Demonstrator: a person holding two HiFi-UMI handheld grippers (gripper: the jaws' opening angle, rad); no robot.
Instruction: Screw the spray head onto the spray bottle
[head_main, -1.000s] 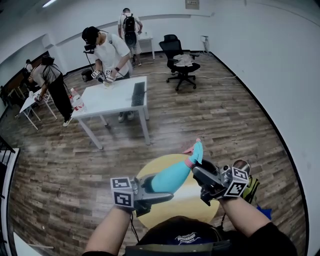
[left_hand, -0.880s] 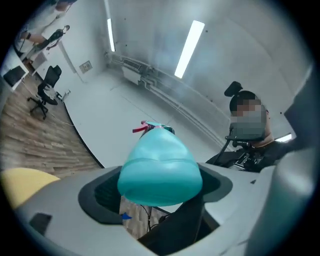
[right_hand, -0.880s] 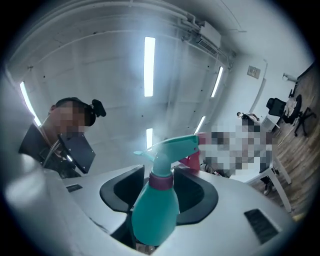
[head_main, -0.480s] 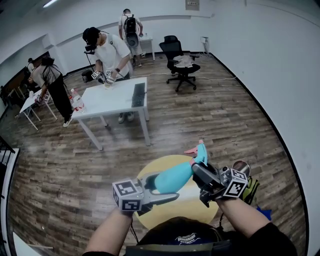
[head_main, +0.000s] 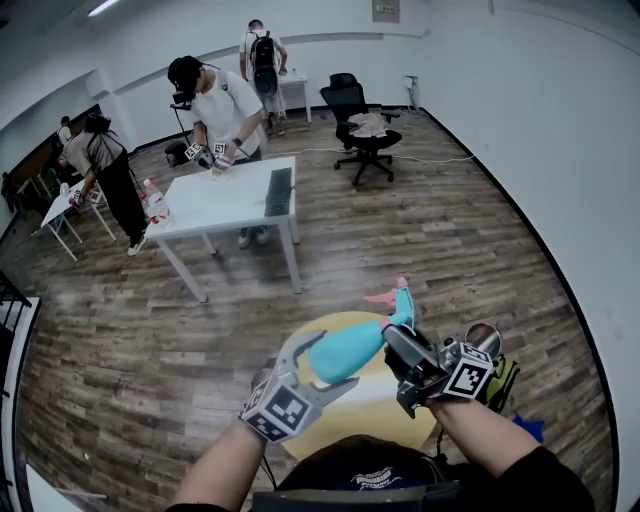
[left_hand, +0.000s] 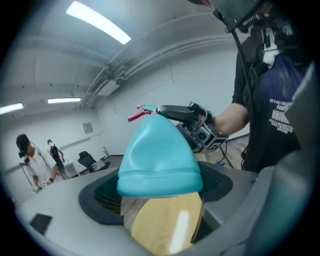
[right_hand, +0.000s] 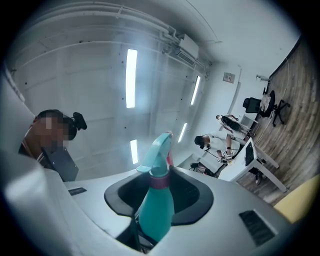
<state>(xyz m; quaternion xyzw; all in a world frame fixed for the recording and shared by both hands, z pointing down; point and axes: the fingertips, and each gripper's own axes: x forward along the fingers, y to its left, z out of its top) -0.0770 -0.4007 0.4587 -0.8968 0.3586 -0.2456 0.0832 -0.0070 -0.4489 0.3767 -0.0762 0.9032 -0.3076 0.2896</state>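
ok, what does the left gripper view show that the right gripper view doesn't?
Left gripper view only: the spray bottle's base end, and the right claw, whose jaws have just been closing on its neck. Right gripper view only: the pink collar and teal spray head. Both: bottle, pink trigger, yellow table, office chair.

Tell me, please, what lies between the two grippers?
In the head view, the teal spray bottle spans that gap: its base sits in the left gripper, its neck in the right gripper, whose jaws have just been closing.
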